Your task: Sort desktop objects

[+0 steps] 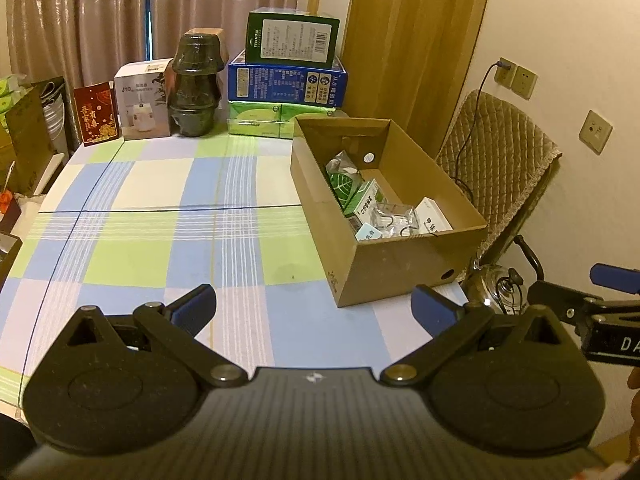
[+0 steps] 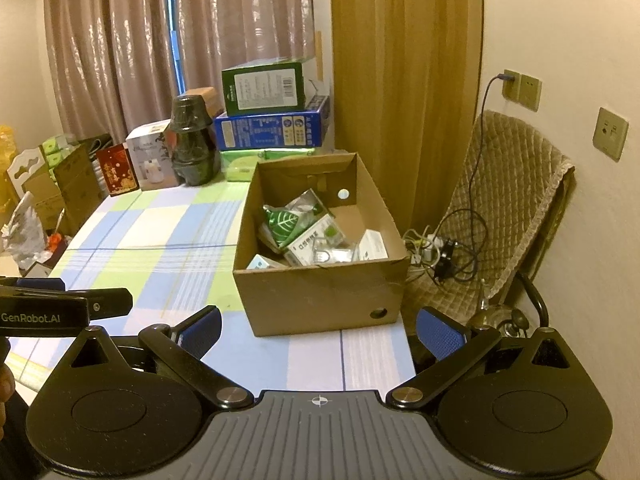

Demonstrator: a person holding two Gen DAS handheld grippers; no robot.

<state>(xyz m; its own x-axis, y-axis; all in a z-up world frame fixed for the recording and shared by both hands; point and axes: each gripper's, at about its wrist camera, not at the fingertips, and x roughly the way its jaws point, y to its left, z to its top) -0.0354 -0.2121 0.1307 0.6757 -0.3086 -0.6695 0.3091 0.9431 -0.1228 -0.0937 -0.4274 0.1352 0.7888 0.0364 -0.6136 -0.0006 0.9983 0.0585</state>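
A tabletop point(image 1: 160, 240) covered in a smooth checked cloth of pale blue, green and white squares stretches ahead of me, in a room with shiny pinkish-brown curtains point(image 1: 100, 20) at the back and a cream wall with sockets on the right. Along the far edge stand a red card, a white appliance carton, a stack of dark glossy bowls wrapped in film point(image 1: 196, 88), and a pile of flat boxes: green tissue packs under a blue box point(image 1: 286, 82) under a dark green one. An open brown cardboard box point(image 2: 320, 300) sits on the right part of the tabletop, and the sorted small things lie inside it: a green leaf-patterned packet point(image 2: 282, 226), crinkly clear plastic bags and small white cartons. Beside the tabletop on the right is a chair with a quilted beige cover point(image 2: 508, 184), with cables tangled on the seat. I hold my left claw point(image 1: 314, 306) low over the near edge of the cloth, its blue-padded fingers spread wide and holding nothing. My right claw point(image 2: 320, 330) hovers just short of the cardboard box, likewise wide apart and empty, its black hinged arms matte and its pads finely textured.
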